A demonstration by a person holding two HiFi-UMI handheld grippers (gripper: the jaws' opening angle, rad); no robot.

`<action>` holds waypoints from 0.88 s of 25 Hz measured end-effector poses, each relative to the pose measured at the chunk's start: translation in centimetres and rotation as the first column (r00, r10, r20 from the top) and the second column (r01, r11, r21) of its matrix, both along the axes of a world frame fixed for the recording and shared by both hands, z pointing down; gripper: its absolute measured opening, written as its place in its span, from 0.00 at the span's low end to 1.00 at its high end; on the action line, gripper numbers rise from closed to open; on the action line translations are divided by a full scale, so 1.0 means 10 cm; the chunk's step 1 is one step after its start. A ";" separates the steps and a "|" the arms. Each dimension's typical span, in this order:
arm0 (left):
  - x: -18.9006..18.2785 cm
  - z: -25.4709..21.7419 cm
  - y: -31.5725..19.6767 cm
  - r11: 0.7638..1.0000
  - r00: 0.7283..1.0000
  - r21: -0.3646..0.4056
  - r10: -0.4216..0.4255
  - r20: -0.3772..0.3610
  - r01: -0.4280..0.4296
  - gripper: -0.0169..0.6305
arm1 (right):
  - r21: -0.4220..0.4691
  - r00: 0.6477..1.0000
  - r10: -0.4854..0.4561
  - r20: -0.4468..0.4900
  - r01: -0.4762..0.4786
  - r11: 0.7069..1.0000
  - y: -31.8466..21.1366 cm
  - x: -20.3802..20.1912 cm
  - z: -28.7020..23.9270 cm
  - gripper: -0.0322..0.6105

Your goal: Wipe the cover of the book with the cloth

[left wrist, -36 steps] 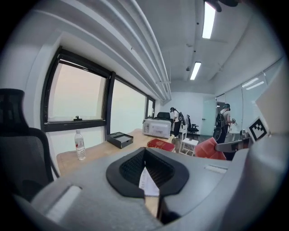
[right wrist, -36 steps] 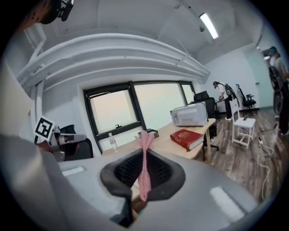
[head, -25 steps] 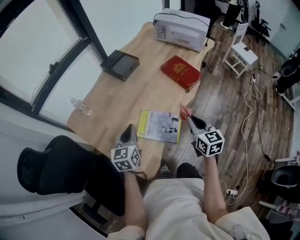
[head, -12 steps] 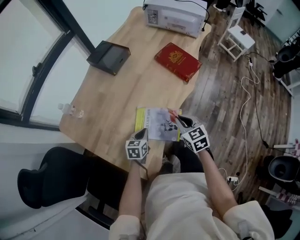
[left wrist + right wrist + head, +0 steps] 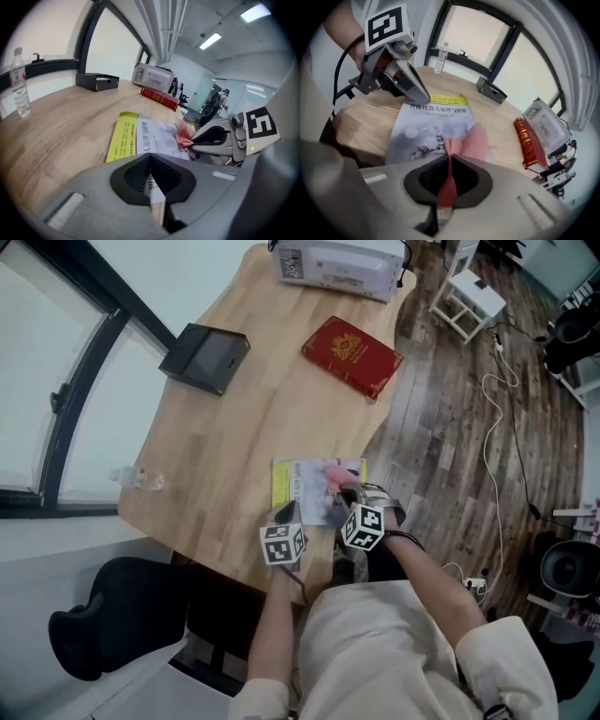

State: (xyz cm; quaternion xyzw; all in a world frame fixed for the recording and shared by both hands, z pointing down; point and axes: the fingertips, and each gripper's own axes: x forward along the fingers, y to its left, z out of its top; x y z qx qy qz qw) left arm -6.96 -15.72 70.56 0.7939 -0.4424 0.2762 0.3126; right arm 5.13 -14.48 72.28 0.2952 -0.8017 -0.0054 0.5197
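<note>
A thin book (image 5: pixel 302 486) with a white cover and a yellow spine strip lies near the wooden table's front edge; it also shows in the left gripper view (image 5: pixel 140 136) and the right gripper view (image 5: pixel 426 123). My right gripper (image 5: pixel 343 493) (image 5: pixel 450 158) is shut on a pink cloth (image 5: pixel 334 479) (image 5: pixel 469 139), whose free end lies on the cover's right half. My left gripper (image 5: pixel 290 511) (image 5: pixel 150 157) is shut, its tips down at the book's near left corner. Whether they press the cover, I cannot tell. Each gripper shows in the other's view: the right (image 5: pixel 193 139), the left (image 5: pixel 424 98).
Farther back on the table (image 5: pixel 234 418) are a red book (image 5: pixel 352 355), a black box (image 5: pixel 204 357) and a white machine (image 5: pixel 337 261). A water bottle (image 5: pixel 141 478) lies at the left edge. A black chair (image 5: pixel 112 615) stands to my left; a white stool (image 5: pixel 466 301) and cables are on the floor.
Both grippers have come down from above the table's front edge onto the book. The right one rolled and brought the pink cloth onto the cover; the left settled at the near corner.
</note>
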 end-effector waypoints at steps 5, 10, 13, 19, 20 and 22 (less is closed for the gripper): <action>-0.01 0.08 -0.14 0.994 0.994 0.102 0.038 0.102 -0.048 0.04 | -0.068 0.998 0.023 0.063 -0.018 0.998 0.00 0.01 0.00 0.08; -0.03 0.09 -0.13 0.994 0.996 0.094 0.046 0.080 -0.053 0.04 | -0.007 1.000 0.028 -0.003 -0.028 1.000 -0.20 0.25 0.03 0.08; -0.03 0.09 -0.12 0.997 0.998 0.058 0.046 0.048 -0.048 0.04 | -0.173 0.983 -0.047 0.179 0.079 0.982 -0.08 0.12 -0.23 0.08; -0.04 0.08 -0.13 0.997 0.998 0.064 0.048 0.046 -0.051 0.04 | -0.357 0.949 0.000 0.314 0.119 0.927 -0.08 0.20 -0.43 0.08; -0.04 0.08 -0.12 0.996 0.998 0.073 0.046 0.052 -0.049 0.04 | -0.287 0.977 0.008 0.214 0.055 0.956 -0.23 0.35 -0.32 0.08; -0.04 0.08 -0.11 0.996 0.997 0.080 0.044 0.056 -0.048 0.04 | -0.180 0.997 0.012 0.081 0.003 0.984 -0.36 0.51 -0.15 0.08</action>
